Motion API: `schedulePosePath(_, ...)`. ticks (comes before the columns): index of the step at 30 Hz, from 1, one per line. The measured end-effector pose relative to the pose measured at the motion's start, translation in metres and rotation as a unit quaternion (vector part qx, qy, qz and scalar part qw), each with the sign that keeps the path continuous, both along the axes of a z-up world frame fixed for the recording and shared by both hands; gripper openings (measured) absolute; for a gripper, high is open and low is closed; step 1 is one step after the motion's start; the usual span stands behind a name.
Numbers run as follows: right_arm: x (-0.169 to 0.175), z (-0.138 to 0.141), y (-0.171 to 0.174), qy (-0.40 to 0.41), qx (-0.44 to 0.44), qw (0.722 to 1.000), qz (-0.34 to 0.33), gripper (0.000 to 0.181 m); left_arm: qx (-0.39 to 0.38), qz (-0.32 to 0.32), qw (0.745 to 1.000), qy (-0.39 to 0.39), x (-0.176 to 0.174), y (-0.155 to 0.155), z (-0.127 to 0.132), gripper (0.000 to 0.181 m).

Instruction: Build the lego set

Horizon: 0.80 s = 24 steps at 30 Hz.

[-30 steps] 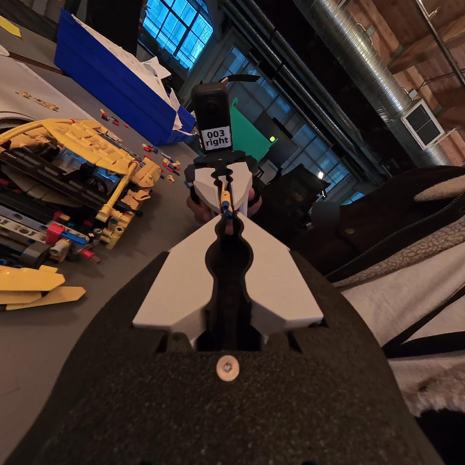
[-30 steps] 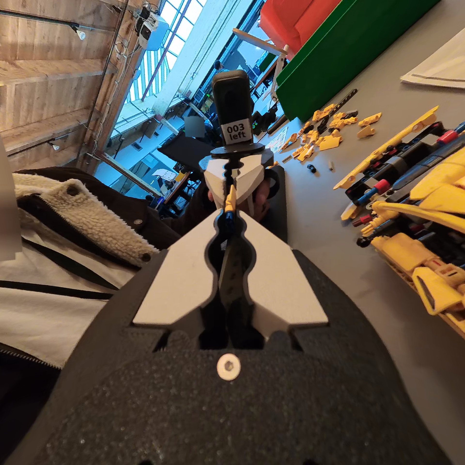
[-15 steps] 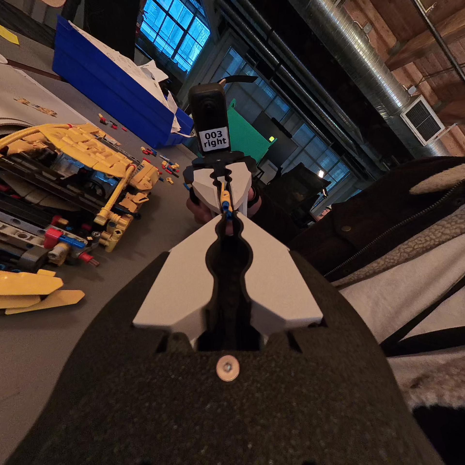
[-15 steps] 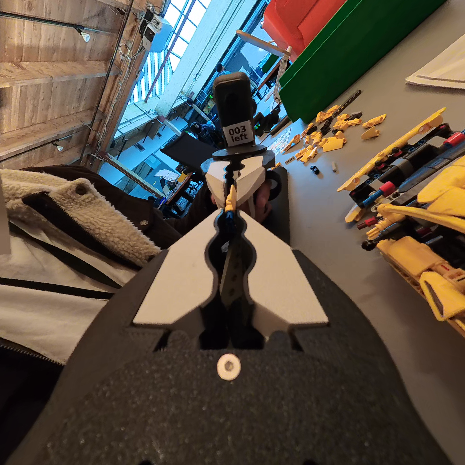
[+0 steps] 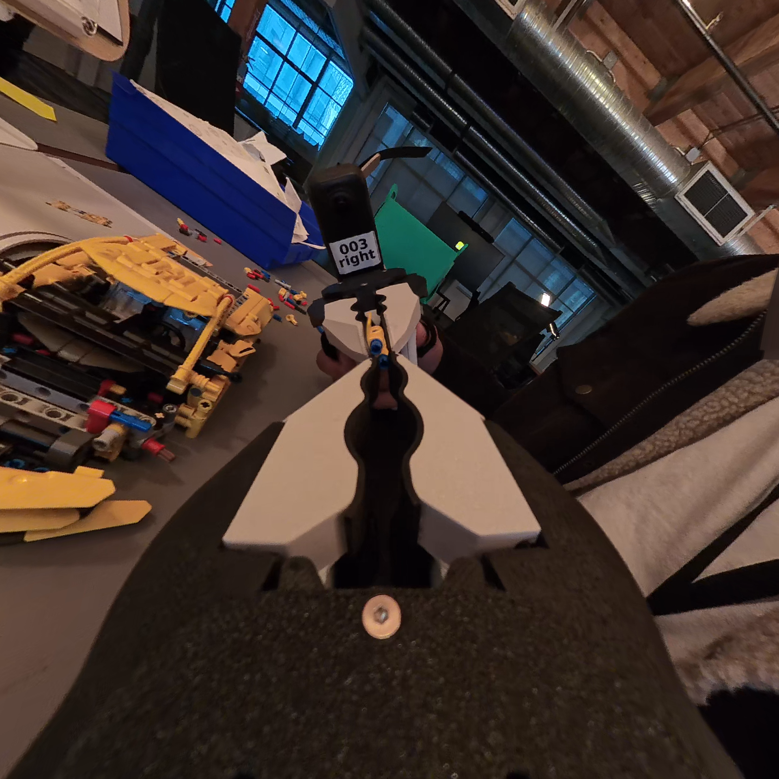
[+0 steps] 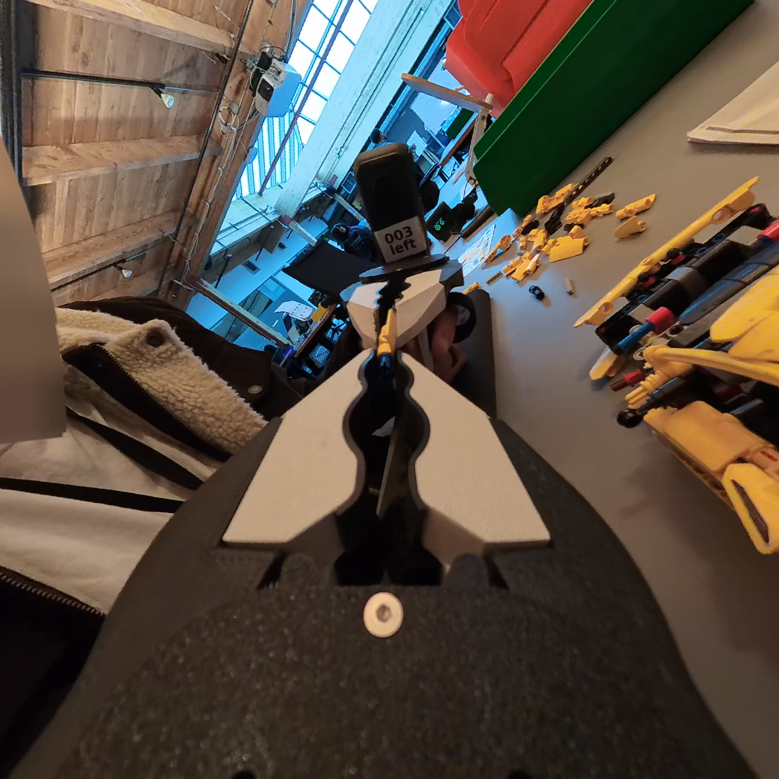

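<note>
My left gripper (image 5: 381, 364) and right gripper (image 6: 383, 358) point at each other, tip to tip, above the table's near edge. The right gripper is shut on a dark lego beam (image 6: 392, 447) that lies back between its fingers, with a blue pin at the tip. A small yellow piece with blue pins (image 5: 373, 337) bridges the two tips, and the left gripper is shut on its end. It also shows in the right wrist view (image 6: 388, 333). The half-built yellow and black lego car (image 5: 126, 303) stands on the grey table (image 5: 63, 611) beside the grippers; it also shows in the right wrist view (image 6: 716, 358).
Two loose yellow panels (image 5: 55, 497) lie by the car. Small red, blue and yellow parts (image 5: 278, 291) lie before a blue bin (image 5: 189, 168). Several yellow parts (image 6: 560, 223) lie before a green bin (image 6: 590, 105). A booklet (image 6: 742, 122) lies far off. The person's jacket (image 5: 632, 400) is close. The grippers are tip to tip, or close to it.
Both grippers stay shut and tip to tip on the same pieces. They have shifted only slightly over the table; the car sits a little differently in both views.
</note>
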State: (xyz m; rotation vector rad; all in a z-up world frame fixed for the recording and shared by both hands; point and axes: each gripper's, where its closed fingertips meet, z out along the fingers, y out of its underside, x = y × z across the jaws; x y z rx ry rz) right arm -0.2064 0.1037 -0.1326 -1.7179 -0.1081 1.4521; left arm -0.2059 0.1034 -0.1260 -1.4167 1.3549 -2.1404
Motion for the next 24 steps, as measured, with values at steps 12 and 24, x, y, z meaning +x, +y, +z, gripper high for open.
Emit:
schedulePosePath(12, -0.004, -0.011, -0.008, 0.015, -0.043, 0.998, 0.044, 0.006, -0.072, 0.006, 0.997, 0.004, -0.001, 0.017, 0.005, 0.022)
schedulePosePath(24, -0.004, -0.017, -0.003, -0.056, -0.013, 0.998, 0.016, 0.023, -0.056, 0.008, 0.997, 0.049, 0.005, 0.012, -0.009, 0.007)
